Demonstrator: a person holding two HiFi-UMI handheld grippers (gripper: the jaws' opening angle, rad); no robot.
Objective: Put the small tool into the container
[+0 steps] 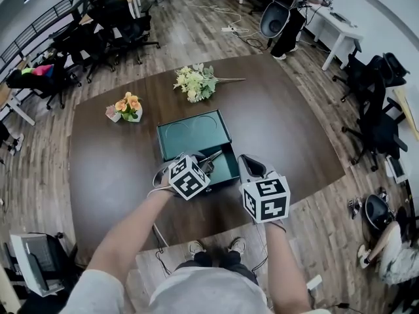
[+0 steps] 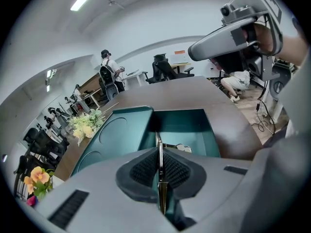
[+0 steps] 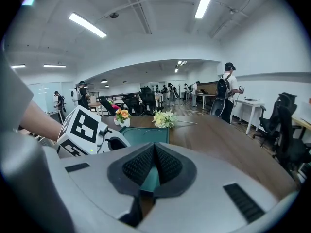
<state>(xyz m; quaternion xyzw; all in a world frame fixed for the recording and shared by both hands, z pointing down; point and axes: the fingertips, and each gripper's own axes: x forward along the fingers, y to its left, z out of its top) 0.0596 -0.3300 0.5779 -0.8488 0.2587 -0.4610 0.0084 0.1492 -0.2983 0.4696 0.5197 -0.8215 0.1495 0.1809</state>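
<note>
Jutting from the left claw (image 2: 159,154), which is clamped on it, the small tool (image 2: 158,141) hangs over the container (image 2: 189,130).

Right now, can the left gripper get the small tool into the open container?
Probably yes: the left gripper, shut on the small tool, hangs over the container, whose lid lies open, with nothing between.
</note>
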